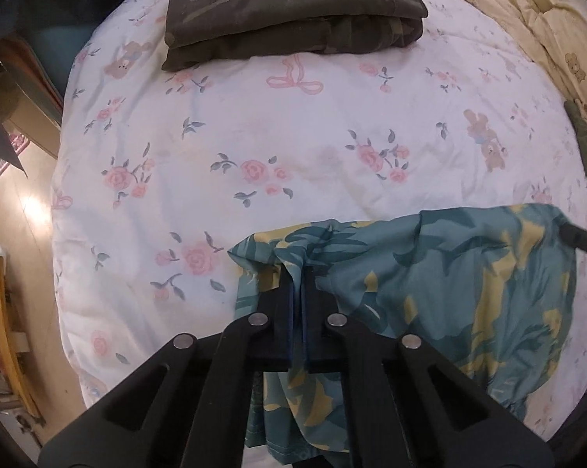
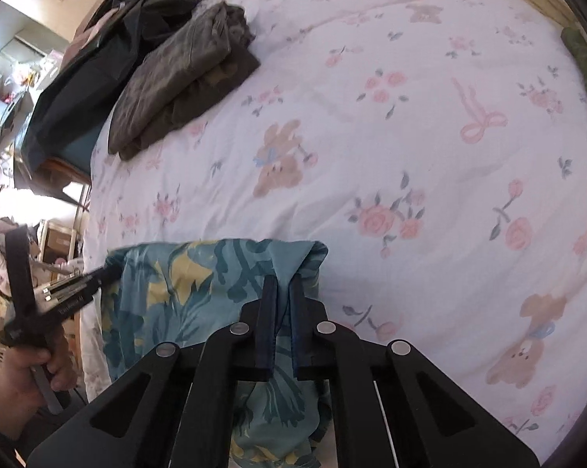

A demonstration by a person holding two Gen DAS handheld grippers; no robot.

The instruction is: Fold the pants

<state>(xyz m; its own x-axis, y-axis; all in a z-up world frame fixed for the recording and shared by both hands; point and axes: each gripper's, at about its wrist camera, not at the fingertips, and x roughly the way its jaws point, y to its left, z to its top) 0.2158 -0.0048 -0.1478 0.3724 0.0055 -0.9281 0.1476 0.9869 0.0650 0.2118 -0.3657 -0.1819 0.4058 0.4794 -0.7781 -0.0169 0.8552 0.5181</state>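
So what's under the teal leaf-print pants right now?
The floral bedsheet runs under the teal pants, held by both grippers, left and right. Whatever the hanging cloth covers stays hidden.

Both grippers clamped on cloth — left gripper [image 1: 298, 273] and right gripper [image 2: 282, 284] side by side, left hand [image 2: 24, 374] wrapped round its handle.

Open quilt [image 1: 293, 148] ahead; camouflage pile [image 1: 293, 7] beyond, perhaps folded
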